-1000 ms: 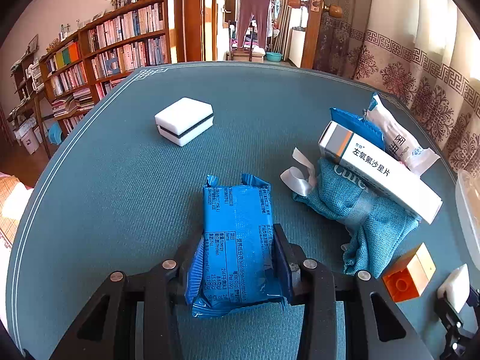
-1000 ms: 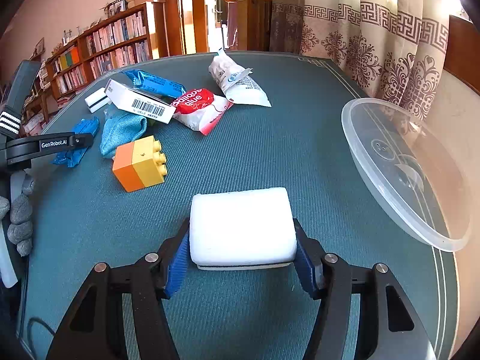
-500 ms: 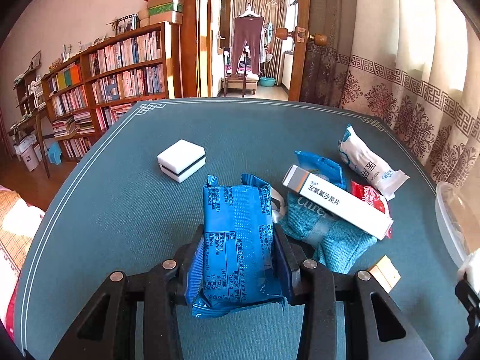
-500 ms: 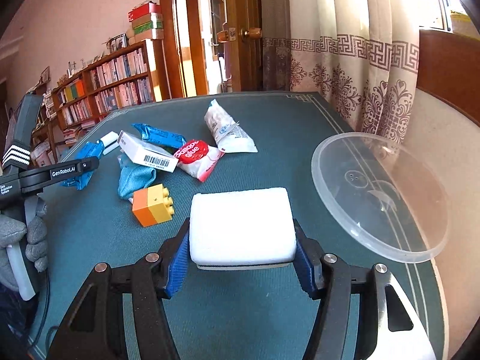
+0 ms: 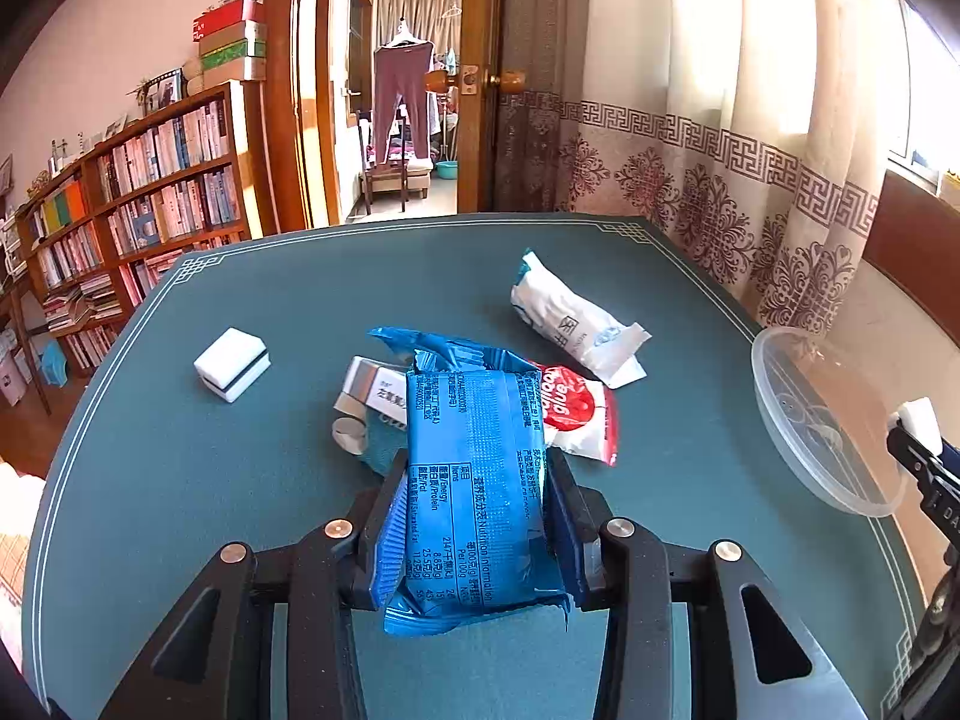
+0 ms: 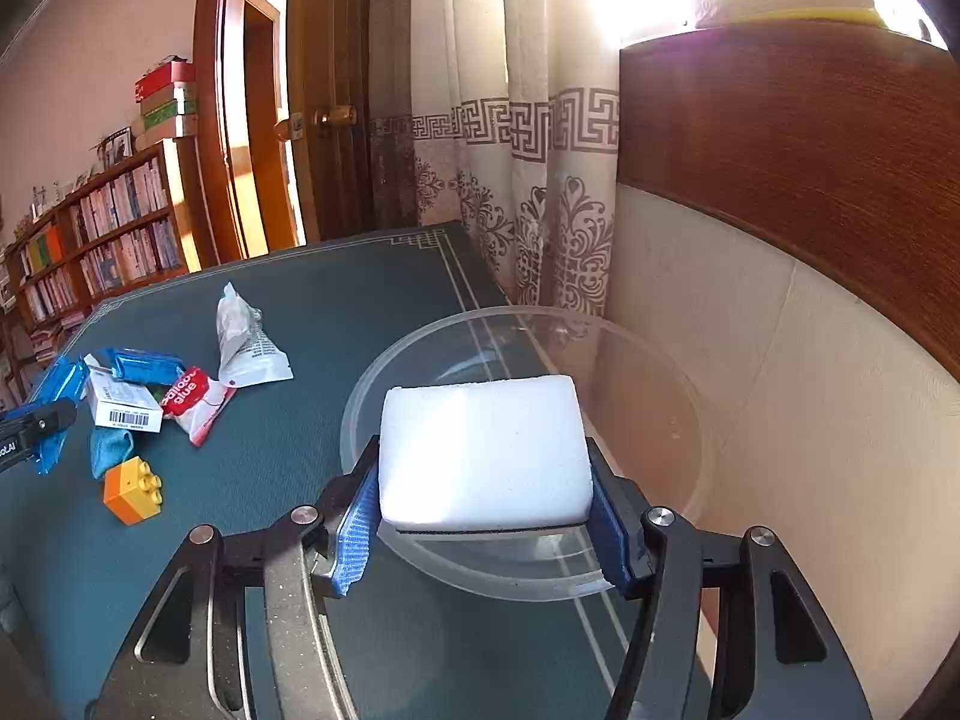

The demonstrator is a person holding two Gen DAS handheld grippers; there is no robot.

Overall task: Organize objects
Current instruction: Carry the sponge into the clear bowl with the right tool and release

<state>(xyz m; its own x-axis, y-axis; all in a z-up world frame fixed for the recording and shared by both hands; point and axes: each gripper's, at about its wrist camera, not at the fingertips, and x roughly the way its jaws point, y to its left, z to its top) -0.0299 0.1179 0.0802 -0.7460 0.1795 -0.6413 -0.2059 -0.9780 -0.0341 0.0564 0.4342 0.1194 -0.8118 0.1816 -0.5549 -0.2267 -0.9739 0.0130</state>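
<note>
The blue snack packet (image 5: 477, 480) is sitting clamped between the pads of the left tongs (image 5: 474, 516), printed side up, held above the teal table (image 5: 240, 480). The white sponge block (image 6: 483, 450) is being gripped by the right tongs (image 6: 483, 516), whose blue pads (image 6: 354, 534) are pressing on its two sides; it is hanging over the near part of the clear plastic bowl (image 6: 660, 372), which is standing on the table's edge close to the curtain (image 6: 540, 180).

Beyond the packet, the rest of the things are lying in a loose heap on the table: a red and white pouch (image 5: 576, 414) just right of the packet's top, a white wrapped pack (image 5: 570, 318) a little farther back, and a white medicine box (image 5: 375, 387) peeking out to the left with a bit of teal cloth (image 5: 381, 450) under it. A small white box with a dark band (image 5: 231, 363) is lying apart on the left. From the right side an orange and yellow toy brick (image 6: 132, 489) is showing near the heap, just beside the cloth
</note>
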